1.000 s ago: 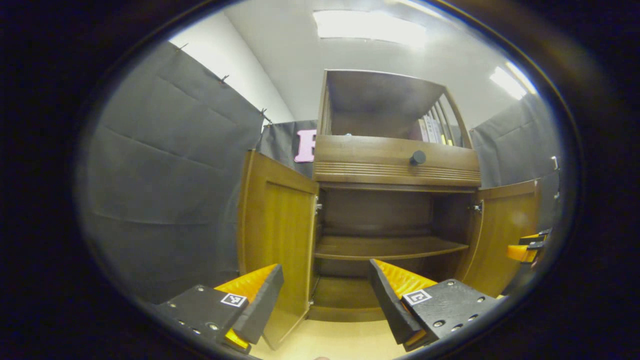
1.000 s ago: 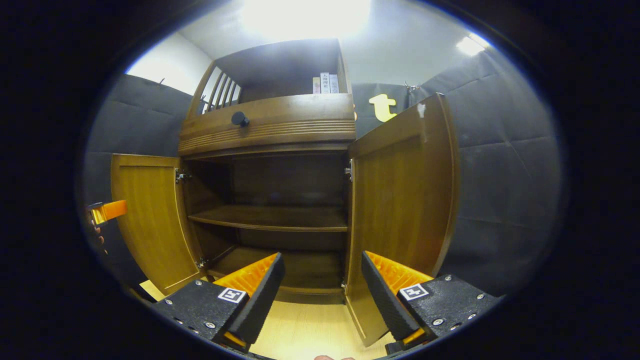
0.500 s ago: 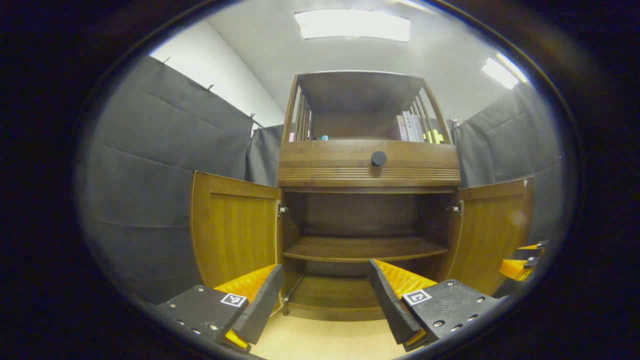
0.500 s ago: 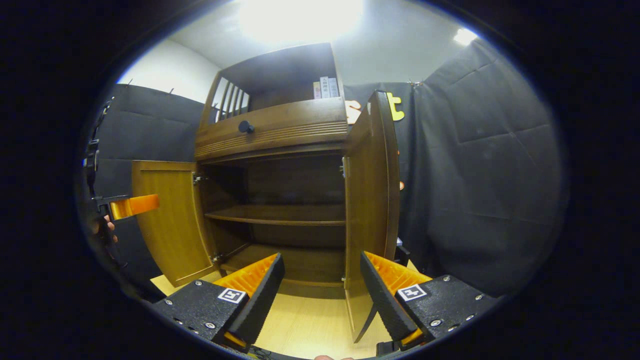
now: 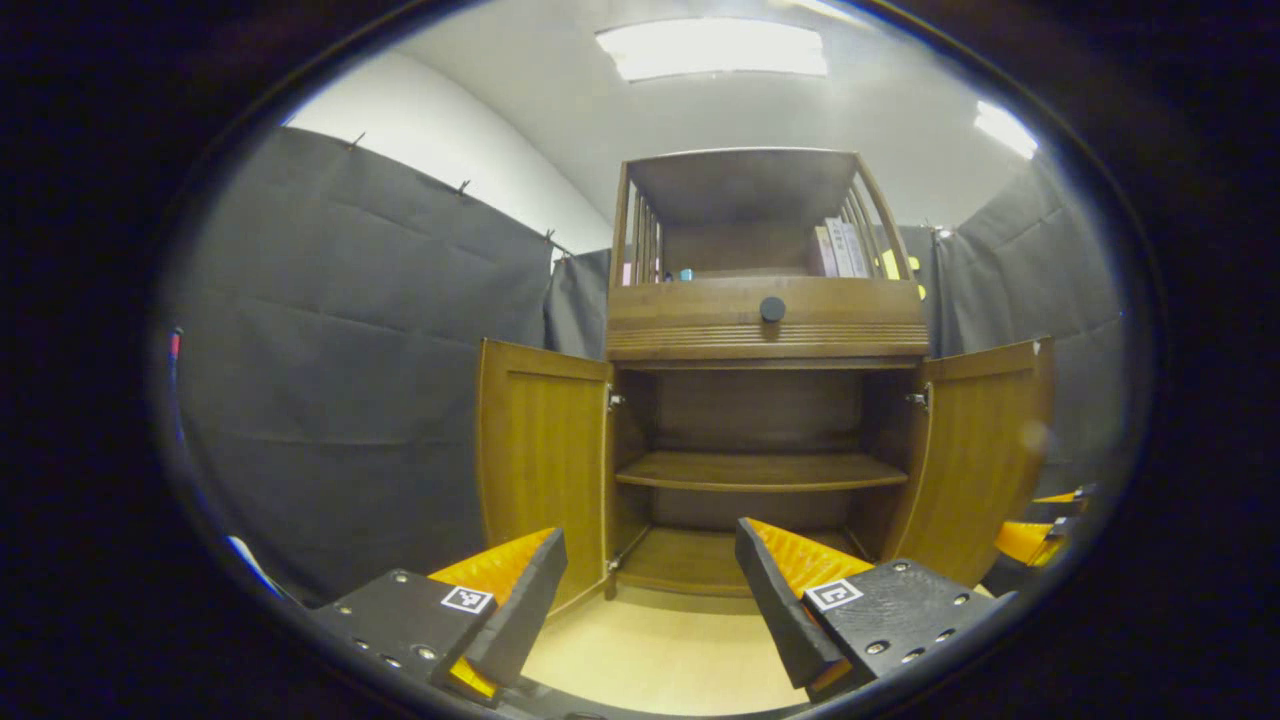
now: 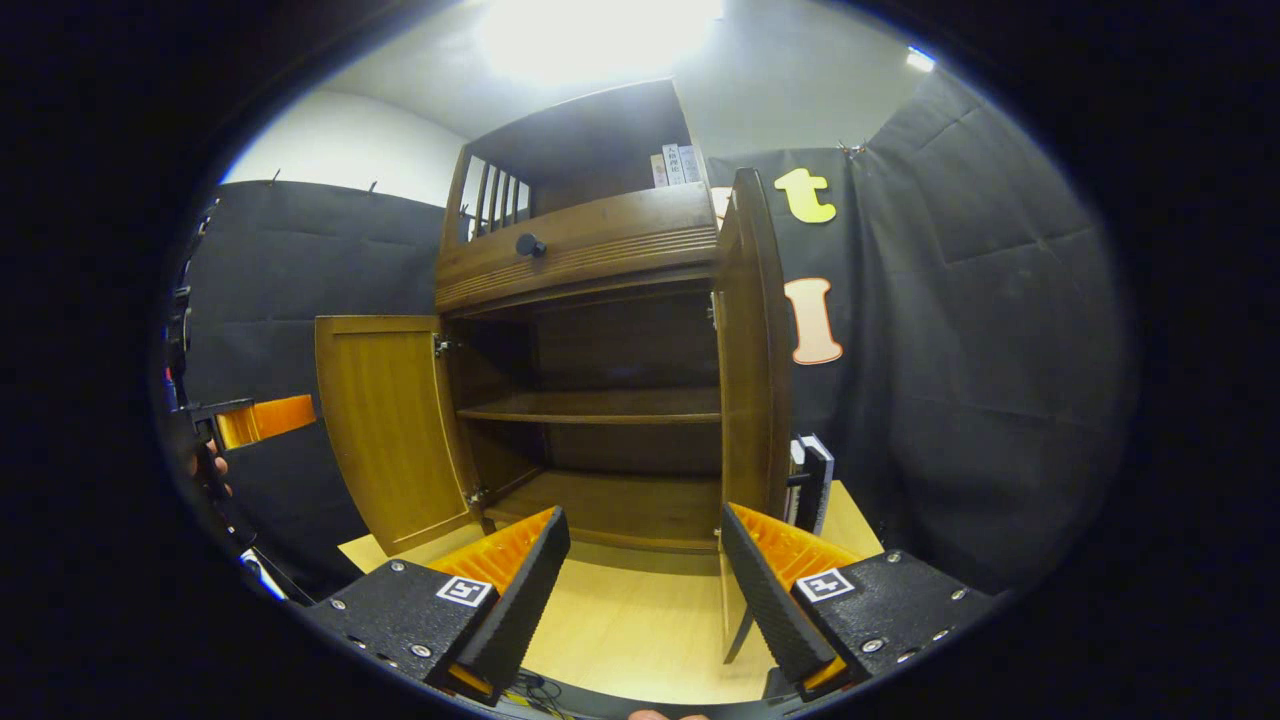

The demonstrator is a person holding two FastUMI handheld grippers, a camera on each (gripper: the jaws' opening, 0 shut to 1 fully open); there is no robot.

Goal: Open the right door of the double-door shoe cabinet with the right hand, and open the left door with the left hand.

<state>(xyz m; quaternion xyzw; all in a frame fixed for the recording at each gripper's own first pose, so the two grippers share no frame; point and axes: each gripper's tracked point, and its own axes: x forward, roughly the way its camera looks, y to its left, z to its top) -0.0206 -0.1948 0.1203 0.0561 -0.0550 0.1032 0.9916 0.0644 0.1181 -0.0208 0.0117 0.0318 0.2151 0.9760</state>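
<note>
The shoe cabinet [image 5: 765,330] stands on a light wooden floor [image 5: 665,650] at the far side of the booth, with black cloth walls to its left and right. Both of its lower doors are swung open. In the left gripper view the left door [image 5: 540,450] stands out to the left of the opening and the right door [image 5: 985,450] stands out to the right, each hanging from hinges at the cabinet's side. Between them the inside lies bare to view: one wooden shelf [image 5: 760,470] across the middle and the bottom board beneath it.

Above the doors runs a drawer front with a round dark knob [image 5: 771,308]. Over that sits an open top compartment with slatted sides, where a few books [image 5: 838,248] stand upright at the right.

The left claw [image 5: 650,600] is spread wide apart and holds nothing; it hangs near the viewer, well apart from the cabinet, over the floor. The right claw [image 6: 645,585] is likewise spread wide and empty, also clear of the doors. In the right gripper view the right door [image 6: 755,350] shows almost edge-on, and the left door [image 6: 390,420] stands open at the left. A white and black object [image 6: 812,480] stands on the floor just behind the right door; what it is cannot be told.
</note>
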